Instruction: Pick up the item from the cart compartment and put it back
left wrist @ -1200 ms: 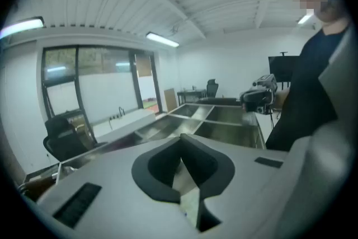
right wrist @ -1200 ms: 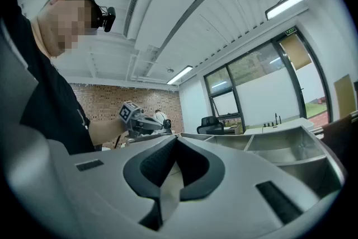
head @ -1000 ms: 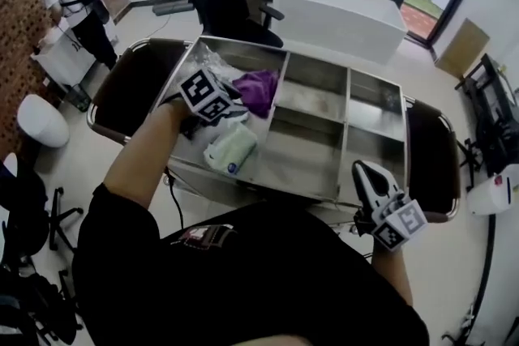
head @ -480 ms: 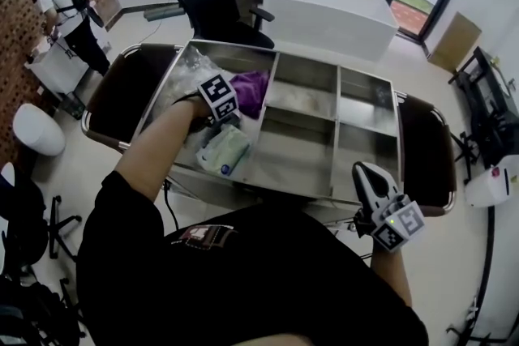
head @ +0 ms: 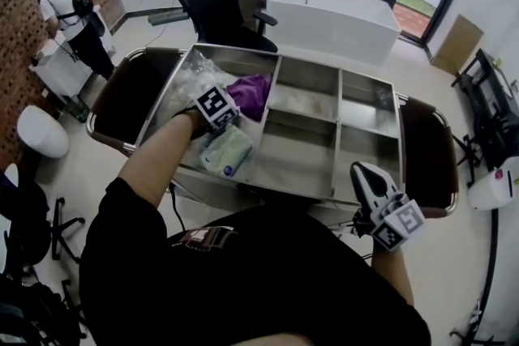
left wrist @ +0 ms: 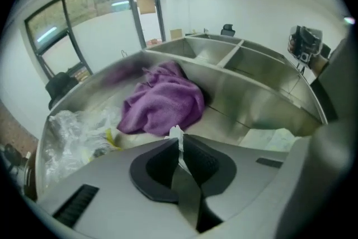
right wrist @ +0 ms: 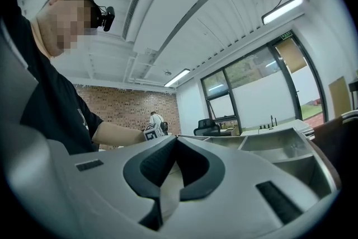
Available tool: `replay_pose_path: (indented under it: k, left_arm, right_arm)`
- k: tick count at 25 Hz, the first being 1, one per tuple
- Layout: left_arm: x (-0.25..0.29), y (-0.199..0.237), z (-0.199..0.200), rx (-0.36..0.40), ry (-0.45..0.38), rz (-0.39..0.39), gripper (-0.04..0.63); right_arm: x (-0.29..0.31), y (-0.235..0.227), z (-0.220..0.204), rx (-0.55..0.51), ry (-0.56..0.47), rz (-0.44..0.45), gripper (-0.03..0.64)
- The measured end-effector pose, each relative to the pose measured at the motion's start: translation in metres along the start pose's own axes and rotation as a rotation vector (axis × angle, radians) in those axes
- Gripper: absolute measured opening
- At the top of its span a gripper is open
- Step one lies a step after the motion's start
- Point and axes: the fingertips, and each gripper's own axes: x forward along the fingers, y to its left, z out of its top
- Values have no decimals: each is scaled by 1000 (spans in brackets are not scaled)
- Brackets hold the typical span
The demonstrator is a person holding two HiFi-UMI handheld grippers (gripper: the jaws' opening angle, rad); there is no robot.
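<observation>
The steel cart (head: 308, 143) has several compartments. Its left compartment holds a purple cloth (head: 250, 93) (left wrist: 165, 101), a crumpled clear plastic bag (head: 188, 77) (left wrist: 72, 131) and a pale green-and-white packet (head: 227, 151) (left wrist: 274, 140). My left gripper (head: 212, 105) (left wrist: 178, 140) is down in that compartment, just in front of the cloth. Its jaws are closing, with a thin white scrap (left wrist: 176, 131) pinched between the pads. What the scrap belongs to is hidden. My right gripper (head: 362, 172) (right wrist: 174, 140) hangs at the cart's near right corner, shut and empty.
Black padded flaps (head: 122, 97) (head: 430, 151) stick out at both ends of the cart. Behind it stand a black office chair (head: 219, 0) and a white tub-like counter (head: 332, 12). A person (head: 69, 16) works by the brick wall at far left.
My left gripper has reached a little farther into the left compartment and then settled slightly toward me. The right gripper has stayed put.
</observation>
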Motion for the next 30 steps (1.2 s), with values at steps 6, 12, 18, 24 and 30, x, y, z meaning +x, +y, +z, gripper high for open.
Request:
replay_pose_path:
  k: [6,12,18,24,30]
  left_arm:
    - [-154,-29,92,-119,-688,-32,18]
    - [-204,-165,120,-122,-1124,-310,18]
    - [-181,-194,121,-264,-1168,-407,14]
    - [-185,-200,115,-232,-1195,-403,8]
    - [-187,-199,117,-251,-1178,-430,8]
  right_arm:
    - [2,-1,4,-6,-7,1,2]
    - [13,1,-4,0,37,16,2]
    - [17,3,0,-19,29,29,2]
    - [13,0,-7,6,56,16,2]
    - [13,-1,-2,-9,29,19,2]
